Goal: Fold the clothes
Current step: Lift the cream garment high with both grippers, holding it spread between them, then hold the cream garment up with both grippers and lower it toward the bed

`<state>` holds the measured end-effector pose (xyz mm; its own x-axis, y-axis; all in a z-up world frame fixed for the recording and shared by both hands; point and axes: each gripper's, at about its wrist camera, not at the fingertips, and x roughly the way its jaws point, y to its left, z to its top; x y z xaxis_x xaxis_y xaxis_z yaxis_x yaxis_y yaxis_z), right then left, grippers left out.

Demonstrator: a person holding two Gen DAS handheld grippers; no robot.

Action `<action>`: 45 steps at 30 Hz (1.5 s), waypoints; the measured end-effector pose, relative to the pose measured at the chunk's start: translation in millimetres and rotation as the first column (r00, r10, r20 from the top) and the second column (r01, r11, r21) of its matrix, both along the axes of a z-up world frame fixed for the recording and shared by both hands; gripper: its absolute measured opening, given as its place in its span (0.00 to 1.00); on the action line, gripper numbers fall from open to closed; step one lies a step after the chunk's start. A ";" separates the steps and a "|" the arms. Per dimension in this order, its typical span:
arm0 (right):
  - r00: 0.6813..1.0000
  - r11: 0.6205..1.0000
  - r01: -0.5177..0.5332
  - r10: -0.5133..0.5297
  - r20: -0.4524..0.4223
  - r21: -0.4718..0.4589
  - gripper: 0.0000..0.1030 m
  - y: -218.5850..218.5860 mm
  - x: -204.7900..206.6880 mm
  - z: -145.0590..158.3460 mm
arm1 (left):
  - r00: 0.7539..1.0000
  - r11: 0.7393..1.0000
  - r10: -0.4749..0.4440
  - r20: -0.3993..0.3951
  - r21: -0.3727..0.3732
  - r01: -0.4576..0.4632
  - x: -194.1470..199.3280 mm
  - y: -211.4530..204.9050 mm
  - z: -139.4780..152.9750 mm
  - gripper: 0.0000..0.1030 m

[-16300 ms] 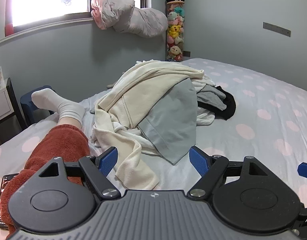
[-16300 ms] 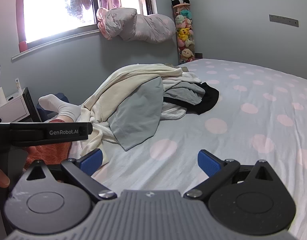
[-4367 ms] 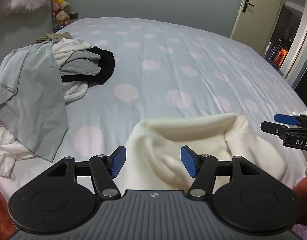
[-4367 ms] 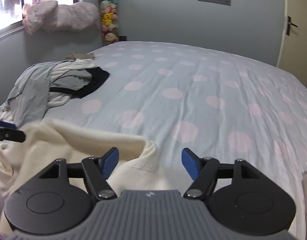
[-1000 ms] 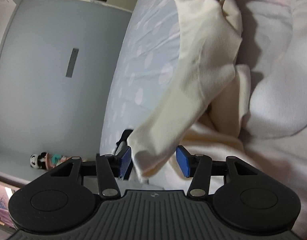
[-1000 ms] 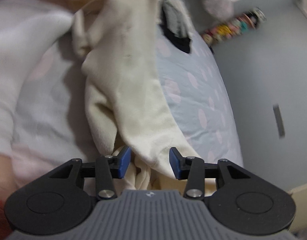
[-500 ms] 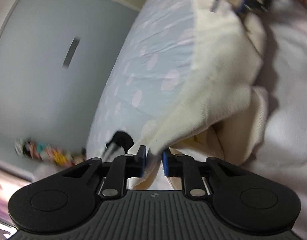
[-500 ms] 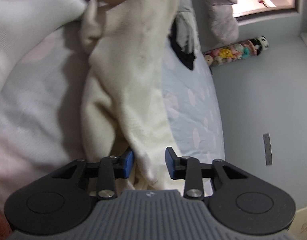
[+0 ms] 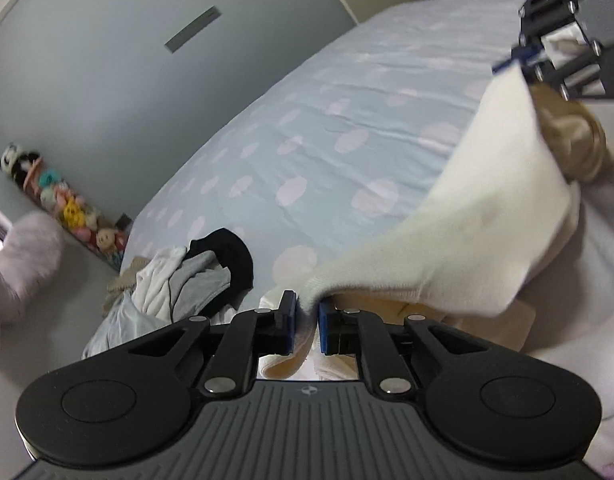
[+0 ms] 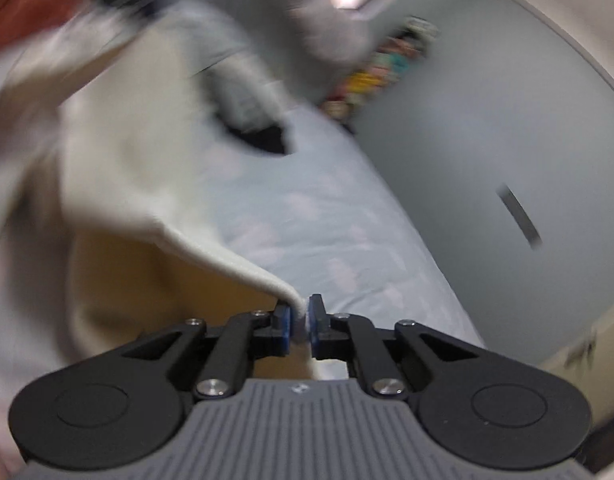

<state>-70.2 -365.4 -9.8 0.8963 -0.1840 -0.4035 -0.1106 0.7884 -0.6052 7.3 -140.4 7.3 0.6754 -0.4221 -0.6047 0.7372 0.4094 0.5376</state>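
Note:
A cream garment (image 9: 483,216) hangs stretched in the air between my two grippers, above the bed. My left gripper (image 9: 307,322) is shut on one edge of it. The other edge is pinched by my right gripper (image 10: 300,322), which also shows far off at the upper right of the left wrist view (image 9: 521,58). In the right wrist view the cream garment (image 10: 119,168) runs off to the upper left, heavily blurred. The rest of the garment sags below, partly hidden behind the grippers.
The bed (image 9: 327,120) has a pale blue sheet with pink dots. A heap of grey, white and black clothes (image 9: 195,280) lies at its far left end. Soft toys (image 9: 67,208) stand against the grey wall. A person's pale clothing (image 9: 595,320) fills the right side.
Both grippers have closed on the cream garment's edges, the right one from open half a second ago. Both views have swung, and the garment is now pulled taut between them.

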 end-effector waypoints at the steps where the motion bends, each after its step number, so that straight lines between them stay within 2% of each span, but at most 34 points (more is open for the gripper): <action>1: 0.999 0.998 0.025 -0.026 0.028 0.055 0.09 -4.2 0.4 12.8 | 1.000 1.000 -0.003 -0.014 -0.010 0.003 -1.2 2.1 4.2 0.09; 4: 0.990 0.980 0.076 -0.097 0.105 0.183 0.09 -14.1 -1.8 49.2 | 0.998 0.999 -0.030 -0.062 -0.029 0.028 -7.1 8.0 16.0 0.09; 8: 0.976 0.972 0.086 -0.126 0.180 0.219 0.09 -12.2 -12.5 87.3 | 0.993 0.997 -0.069 -0.094 -0.042 0.065 -21.9 11.9 22.8 0.14; 12: 0.971 0.983 0.071 -0.106 0.214 0.168 0.09 2.2 -25.0 107.8 | 0.990 0.994 -0.084 -0.111 -0.074 0.076 -35.8 11.7 17.0 0.22; 18: 0.970 0.992 0.069 -0.091 0.225 0.104 0.09 10.7 -46.2 127.2 | 0.986 0.986 -0.111 -0.125 -0.140 0.094 -50.9 4.5 9.2 0.26; 20: 0.969 0.993 0.077 -0.095 0.230 0.089 0.09 12.0 -54.2 132.7 | 0.986 0.982 -0.125 -0.108 -0.157 0.107 -58.3 -0.4 10.9 0.31; 24: 0.964 0.993 0.089 -0.105 0.244 0.073 0.09 13.2 -72.5 143.1 | 0.992 0.988 -0.095 -0.088 -0.130 0.083 -65.6 -16.8 1.6 0.35; 26: 0.962 0.994 0.093 -0.106 0.253 0.062 0.09 13.5 -79.6 149.2 | 0.991 0.988 -0.071 -0.111 -0.144 0.055 -64.7 -20.8 -5.9 0.31; 27: 0.960 0.994 0.096 -0.107 0.257 0.056 0.08 13.4 -82.2 152.0 | 0.990 0.986 -0.062 -0.125 -0.163 0.041 -62.9 -20.5 -6.5 0.12; 28: 0.959 0.994 0.099 -0.109 0.260 0.050 0.08 13.1 -84.4 154.6 | 0.989 0.982 -0.054 -0.138 -0.186 0.027 -60.7 -19.3 -6.0 0.05; 31: 0.955 0.993 0.110 -0.116 0.273 0.038 0.08 12.0 -91.2 162.2 | 0.996 0.965 -0.012 -0.089 -0.261 -0.011 -58.6 -9.4 15.3 0.04; 34: 0.945 0.992 0.123 -0.129 0.300 0.039 0.08 11.0 -99.5 171.0 | 0.998 0.926 0.039 -0.048 -0.374 -0.054 -49.8 9.7 62.3 0.04; 38: 0.917 0.989 0.136 -0.145 0.370 0.052 0.08 12.7 -114.7 189.1 | 0.997 0.832 0.083 0.012 -0.551 -0.063 -47.8 41.7 135.4 0.03; 43: 0.869 0.992 0.120 -0.122 0.480 0.034 0.08 27.6 -143.9 220.6 | 0.985 0.720 0.098 0.140 -0.693 0.027 -76.6 70.4 206.9 0.03; 45: 0.845 0.993 0.119 -0.114 0.522 0.024 0.08 34.2 -158.5 233.1 | 0.978 0.691 0.093 0.187 -0.719 0.072 -91.0 78.6 225.7 0.03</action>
